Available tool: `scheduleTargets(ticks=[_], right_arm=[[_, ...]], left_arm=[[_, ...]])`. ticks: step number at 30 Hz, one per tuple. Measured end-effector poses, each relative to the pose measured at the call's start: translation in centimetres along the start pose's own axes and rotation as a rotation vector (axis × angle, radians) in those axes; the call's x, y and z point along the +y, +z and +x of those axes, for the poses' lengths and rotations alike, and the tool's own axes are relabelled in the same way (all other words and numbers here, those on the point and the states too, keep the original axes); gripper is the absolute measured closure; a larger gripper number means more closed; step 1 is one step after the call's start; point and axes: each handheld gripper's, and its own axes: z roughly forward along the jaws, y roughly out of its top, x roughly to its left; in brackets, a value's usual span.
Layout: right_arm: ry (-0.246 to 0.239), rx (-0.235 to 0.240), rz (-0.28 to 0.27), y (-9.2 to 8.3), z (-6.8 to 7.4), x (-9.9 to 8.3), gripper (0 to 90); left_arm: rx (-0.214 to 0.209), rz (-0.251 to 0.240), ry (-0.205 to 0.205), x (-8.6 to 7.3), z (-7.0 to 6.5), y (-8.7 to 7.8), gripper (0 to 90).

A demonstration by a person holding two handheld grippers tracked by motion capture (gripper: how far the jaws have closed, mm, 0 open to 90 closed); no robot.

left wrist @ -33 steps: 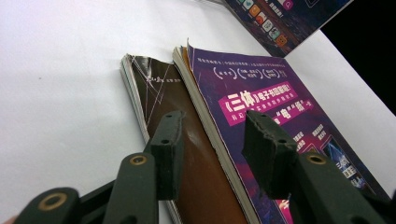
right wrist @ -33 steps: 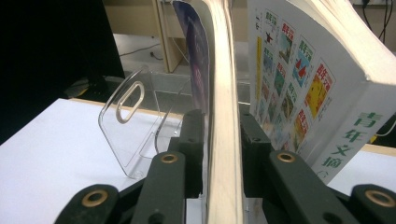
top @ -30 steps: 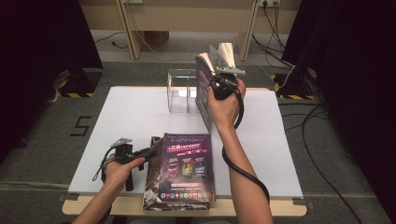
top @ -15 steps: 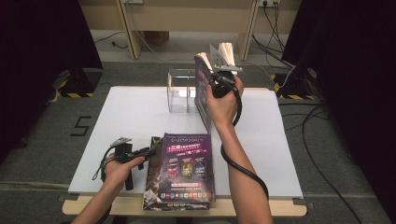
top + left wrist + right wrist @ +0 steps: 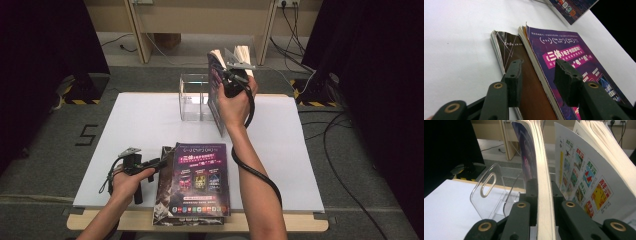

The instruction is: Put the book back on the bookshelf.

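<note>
Jaws of the right gripper [image 5: 235,75], having just been closing, pinch a magazine [image 5: 544,182] upright above the clear stand [image 5: 192,97]; its view reveals fanned pages. Left gripper [image 5: 537,82] rests spread, apparently touching stacked magazines [image 5: 197,182] on the white counter [image 5: 140,125].

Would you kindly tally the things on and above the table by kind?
Magazines: 3 (one held upright, purple one, brown one beneath it)
Clear acrylic holder: 1
Tools: 2 (left, right)
Total: 6
</note>
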Motion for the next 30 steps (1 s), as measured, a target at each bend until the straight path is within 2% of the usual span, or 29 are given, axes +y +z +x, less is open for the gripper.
scheduleTargets(ticks=[13, 21, 26, 30], right_arm=[[0.014, -0.035, -0.014, 1.8, 0.1, 0.2, 82.9], [-0.009, -0.059, -0.009, 2.2, 0.5, 0.0, 82.4], [-0.01, -0.054, -0.008, 2.0, 0.5, 0.1, 77.8], [0.003, -0.028, 0.0, 1.6, 0.3, 0.2, 74.7]], left_arm=[[0.001, 0.001, -0.003, 0.0, 0.1, 0.1, 57.4], [0.0, 0.003, -0.001, -0.1, 0.1, 0.1, 57.4], [0.0, 0.007, 0.0, -0.2, 0.0, 0.1, 57.4], [-0.003, 0.008, 0.002, -0.2, 0.0, 0.2, 57.4]])
